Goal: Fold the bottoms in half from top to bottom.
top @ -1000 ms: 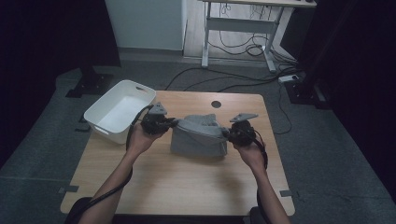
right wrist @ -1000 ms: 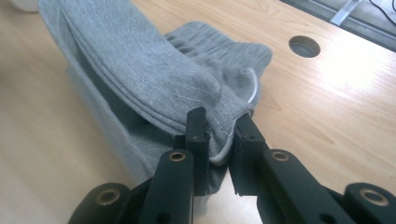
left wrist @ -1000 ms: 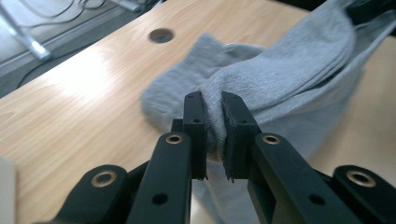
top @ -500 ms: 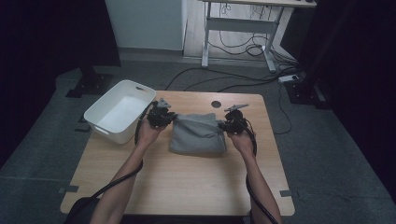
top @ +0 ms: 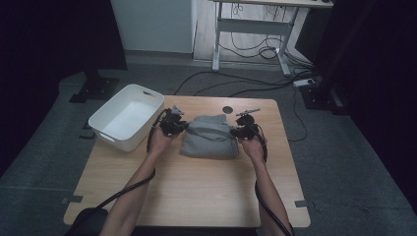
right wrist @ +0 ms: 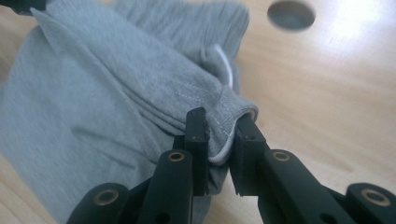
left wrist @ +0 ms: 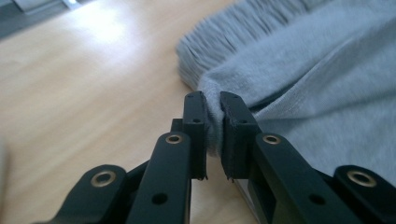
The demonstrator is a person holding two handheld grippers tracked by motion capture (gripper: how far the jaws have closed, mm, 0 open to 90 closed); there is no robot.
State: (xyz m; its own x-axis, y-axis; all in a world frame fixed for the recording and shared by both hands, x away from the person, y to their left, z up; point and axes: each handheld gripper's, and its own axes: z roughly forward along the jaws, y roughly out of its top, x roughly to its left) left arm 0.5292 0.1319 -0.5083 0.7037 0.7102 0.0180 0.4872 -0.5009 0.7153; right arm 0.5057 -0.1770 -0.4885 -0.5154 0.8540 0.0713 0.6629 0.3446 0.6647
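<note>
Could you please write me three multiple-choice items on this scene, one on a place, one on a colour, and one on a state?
1. Where does the bin stand?
A. at the table's far left corner
B. at the table's near right corner
C. on the garment

2. What colour is the garment?
A. red
B. grey
C. black

3. How does the left gripper stand?
A. wide open above the table
B. shut on nothing
C. shut on the garment

Answers:
1. A, since the high view shows the bin on the far left corner of the table, beside the person's left hand.
2. B, since the cloth is grey in both gripper views.
3. C, since the left gripper view shows a fold of cloth pinched between its jaws; the right gripper pinches the other side likewise.
</note>
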